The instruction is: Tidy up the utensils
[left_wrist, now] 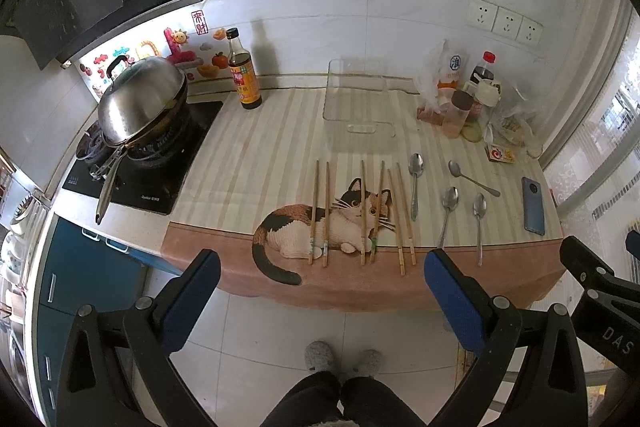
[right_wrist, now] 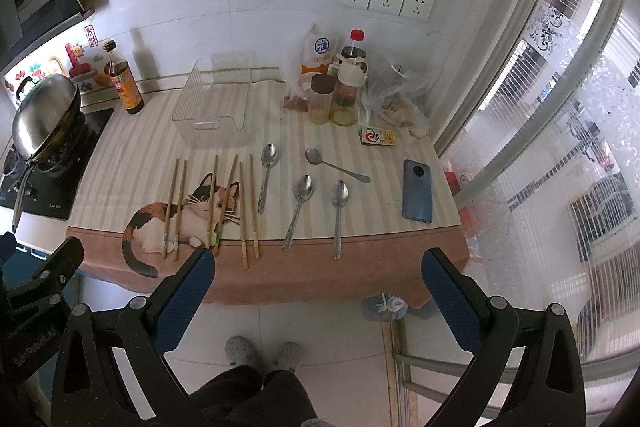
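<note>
Several wooden chopsticks (left_wrist: 362, 213) lie in pairs on the cat-print tablecloth (left_wrist: 248, 155); they also show in the right wrist view (right_wrist: 212, 203). Several metal spoons (left_wrist: 448, 211) lie to their right, also in the right wrist view (right_wrist: 298, 205). A clear plastic bin (left_wrist: 356, 107) stands behind them, also in the right wrist view (right_wrist: 216, 107). My left gripper (left_wrist: 320, 291) is open and empty, held above the floor in front of the table edge. My right gripper (right_wrist: 318, 287) is open and empty, likewise short of the table.
A lidded wok (left_wrist: 140, 103) sits on the stove at left. A sauce bottle (left_wrist: 242, 71) stands by the wall. Jars, bottles and plastic bags (left_wrist: 468, 99) crowd the back right. A blue phone (left_wrist: 534, 205) lies at the right edge. My slippered feet (left_wrist: 340, 357) show below.
</note>
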`<action>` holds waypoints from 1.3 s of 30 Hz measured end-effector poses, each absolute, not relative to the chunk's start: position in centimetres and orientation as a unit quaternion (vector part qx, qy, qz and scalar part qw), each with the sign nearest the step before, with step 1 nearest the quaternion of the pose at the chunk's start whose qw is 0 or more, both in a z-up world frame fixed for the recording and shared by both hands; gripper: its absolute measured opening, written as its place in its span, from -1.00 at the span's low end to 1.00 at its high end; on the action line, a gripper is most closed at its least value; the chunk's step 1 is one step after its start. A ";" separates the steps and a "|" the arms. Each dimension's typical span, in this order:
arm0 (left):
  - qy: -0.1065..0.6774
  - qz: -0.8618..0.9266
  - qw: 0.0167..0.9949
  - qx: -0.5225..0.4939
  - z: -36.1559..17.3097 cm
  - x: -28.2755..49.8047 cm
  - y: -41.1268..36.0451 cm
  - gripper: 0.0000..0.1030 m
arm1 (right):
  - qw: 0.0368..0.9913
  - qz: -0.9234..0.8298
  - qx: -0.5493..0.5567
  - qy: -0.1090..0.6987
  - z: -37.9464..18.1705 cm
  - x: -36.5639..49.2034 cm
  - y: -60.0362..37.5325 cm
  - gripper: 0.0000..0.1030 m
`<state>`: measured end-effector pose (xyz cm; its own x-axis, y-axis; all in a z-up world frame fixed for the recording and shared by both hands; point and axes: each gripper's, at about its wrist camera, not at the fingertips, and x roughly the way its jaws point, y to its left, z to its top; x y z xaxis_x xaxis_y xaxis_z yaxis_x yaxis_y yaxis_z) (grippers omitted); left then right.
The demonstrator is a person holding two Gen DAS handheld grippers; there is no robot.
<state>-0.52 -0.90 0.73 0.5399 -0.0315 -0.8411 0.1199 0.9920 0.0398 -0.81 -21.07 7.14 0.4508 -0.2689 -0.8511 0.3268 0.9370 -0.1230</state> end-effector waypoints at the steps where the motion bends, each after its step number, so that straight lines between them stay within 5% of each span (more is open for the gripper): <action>1: 0.477 -0.043 0.876 0.046 0.8 -0.5 -0.9 1.00 | 0.851 -0.175 0.030 0.494 7.2 -0.8 -21.2 1.00; 39: 0.471 -0.046 0.879 0.048 1.3 -0.4 -0.9 1.00 | 0.852 -0.175 0.029 0.493 7.3 -0.5 -21.4 1.00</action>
